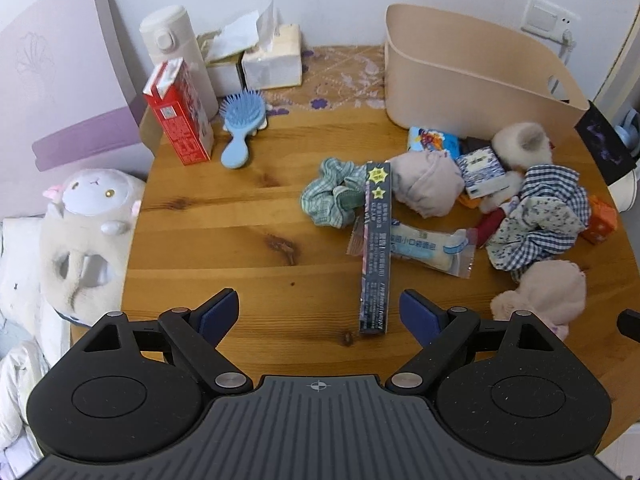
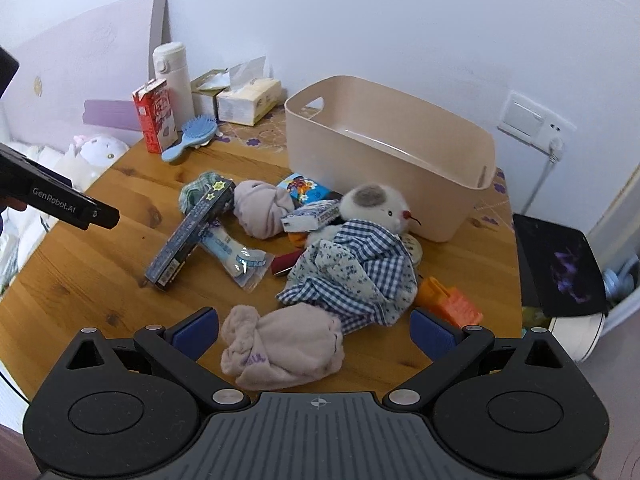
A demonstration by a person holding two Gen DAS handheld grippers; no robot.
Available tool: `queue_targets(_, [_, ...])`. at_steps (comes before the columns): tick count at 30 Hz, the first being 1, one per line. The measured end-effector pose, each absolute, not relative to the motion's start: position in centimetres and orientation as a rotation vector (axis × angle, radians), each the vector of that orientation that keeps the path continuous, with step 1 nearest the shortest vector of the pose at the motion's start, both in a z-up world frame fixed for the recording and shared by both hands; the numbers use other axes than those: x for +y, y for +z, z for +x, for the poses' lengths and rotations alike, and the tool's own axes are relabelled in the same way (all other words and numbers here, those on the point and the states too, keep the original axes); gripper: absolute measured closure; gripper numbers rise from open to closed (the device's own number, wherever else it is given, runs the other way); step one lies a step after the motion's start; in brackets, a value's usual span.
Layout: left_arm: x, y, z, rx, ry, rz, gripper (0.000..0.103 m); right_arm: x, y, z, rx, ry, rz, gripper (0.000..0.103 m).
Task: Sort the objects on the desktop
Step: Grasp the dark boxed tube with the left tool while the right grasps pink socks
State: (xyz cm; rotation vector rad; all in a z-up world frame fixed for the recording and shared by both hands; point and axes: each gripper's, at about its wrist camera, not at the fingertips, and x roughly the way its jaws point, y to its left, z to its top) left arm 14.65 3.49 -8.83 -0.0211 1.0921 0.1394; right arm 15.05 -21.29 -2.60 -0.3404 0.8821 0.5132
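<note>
Both grippers hang released: my left gripper (image 1: 320, 312) above bare wooden table (image 1: 224, 232) beside the long dark box (image 1: 375, 248), my right gripper (image 2: 314, 330) straddling the near pink sock (image 2: 280, 346). Beige bin (image 2: 384, 160) sits far right.

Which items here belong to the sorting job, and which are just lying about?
Job items:
- beige bin, nothing visible inside
- long dark box
- green scrunchie
- wrapped snack
- pink socks
- checked cloth
- plush mouse
- both claws open: left, right

Lying about, probably:
- flask
- red carton
- tissue boxes
- blue hairbrush
</note>
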Motion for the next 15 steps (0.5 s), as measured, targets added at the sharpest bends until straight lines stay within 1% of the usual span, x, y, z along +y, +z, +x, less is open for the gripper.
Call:
queue_targets(7, [3.4, -11.5, 16.7, 1.139, 0.078, -0.011, 0.013, -20.9, -4.9, 16.7, 0.944, 0.515, -0.334, 0.0])
queue_targets(15, [2.5, -14.8, 18.8, 1.149, 0.024, -0.024, 0.014, -20.0, -9.2, 18.6, 1.046, 0.52, -0.359, 0.0])
